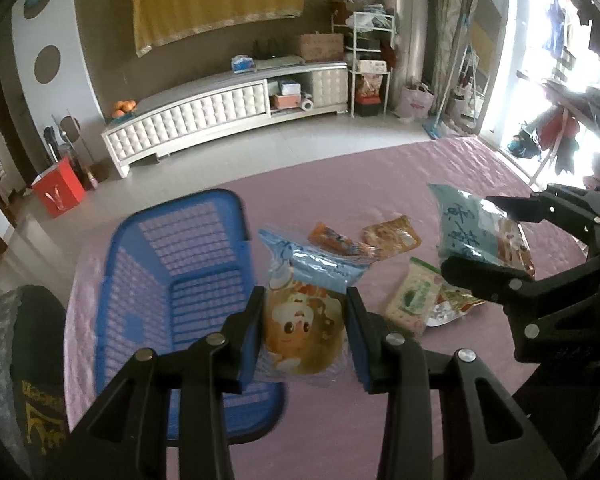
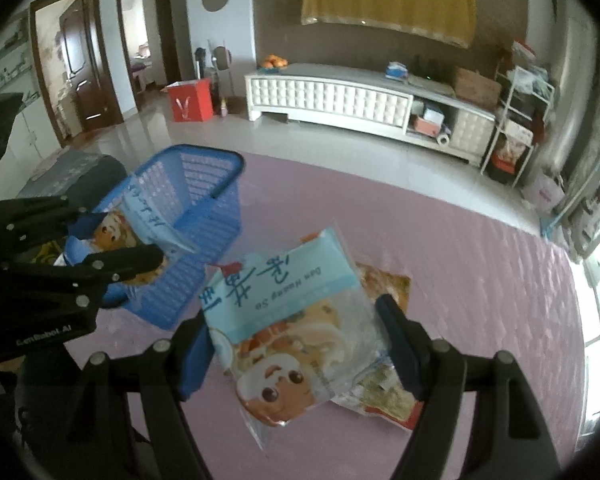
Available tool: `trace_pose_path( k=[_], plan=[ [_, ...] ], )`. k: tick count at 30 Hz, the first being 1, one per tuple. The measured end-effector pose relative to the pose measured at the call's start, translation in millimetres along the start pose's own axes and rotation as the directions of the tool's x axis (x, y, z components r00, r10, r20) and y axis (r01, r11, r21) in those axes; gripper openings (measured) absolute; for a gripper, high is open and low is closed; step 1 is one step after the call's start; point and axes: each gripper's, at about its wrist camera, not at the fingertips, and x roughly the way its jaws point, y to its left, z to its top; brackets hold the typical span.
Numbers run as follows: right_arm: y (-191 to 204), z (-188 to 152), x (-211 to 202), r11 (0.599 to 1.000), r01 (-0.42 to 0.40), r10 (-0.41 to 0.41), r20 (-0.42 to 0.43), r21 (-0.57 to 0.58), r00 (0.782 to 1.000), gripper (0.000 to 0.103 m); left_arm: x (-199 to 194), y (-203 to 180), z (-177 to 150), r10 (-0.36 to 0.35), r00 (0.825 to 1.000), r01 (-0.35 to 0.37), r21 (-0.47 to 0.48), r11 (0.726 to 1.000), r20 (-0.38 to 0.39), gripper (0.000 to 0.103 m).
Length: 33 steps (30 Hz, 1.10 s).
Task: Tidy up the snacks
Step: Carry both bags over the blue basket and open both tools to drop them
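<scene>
My left gripper (image 1: 304,320) is shut on a blue-and-orange bread packet (image 1: 304,312) with a cartoon face, held just right of the blue plastic basket (image 1: 172,264). My right gripper (image 2: 300,340) is shut on a like bread packet (image 2: 288,328), held above the pink table. In the left wrist view the right gripper (image 1: 488,240) and its packet (image 1: 476,228) are at the right. In the right wrist view the left gripper (image 2: 116,236) holds its packet (image 2: 140,224) at the basket (image 2: 204,216).
Several snack packets lie on the pink tablecloth (image 1: 380,184): an orange stick pack (image 1: 340,240), a brown pack (image 1: 392,236), a green-and-white pack (image 1: 412,300). A dark cushioned chair (image 1: 24,360) stands at the left. A white TV cabinet (image 1: 228,112) is across the floor.
</scene>
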Motion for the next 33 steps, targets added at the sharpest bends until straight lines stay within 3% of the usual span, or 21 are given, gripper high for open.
trace_pose_path(
  k=[14,22,33],
  plan=[
    [50.5,44.6,29.1,0.994,-0.086,0.087,0.014,-0.070,0.996,0.079,-15.6,87.8,9.4,0.065,0.998,-0.065,-0.032,0.997,-0.008,0.036],
    [68.2,66.8,65.5,0.985,-0.130,0.129,-0.017,-0.115,0.992,0.079,8.1,138.5,17.7,0.057,0.998,-0.060,-0.087,0.994,-0.039,0.036],
    [77.1,84.8,116.5,0.972,-0.148,0.134,-0.083,-0.184,0.987,0.079,60.2,170.3,27.5,0.021,0.994,-0.034,-0.114,0.993,-0.108,0.036]
  ],
)
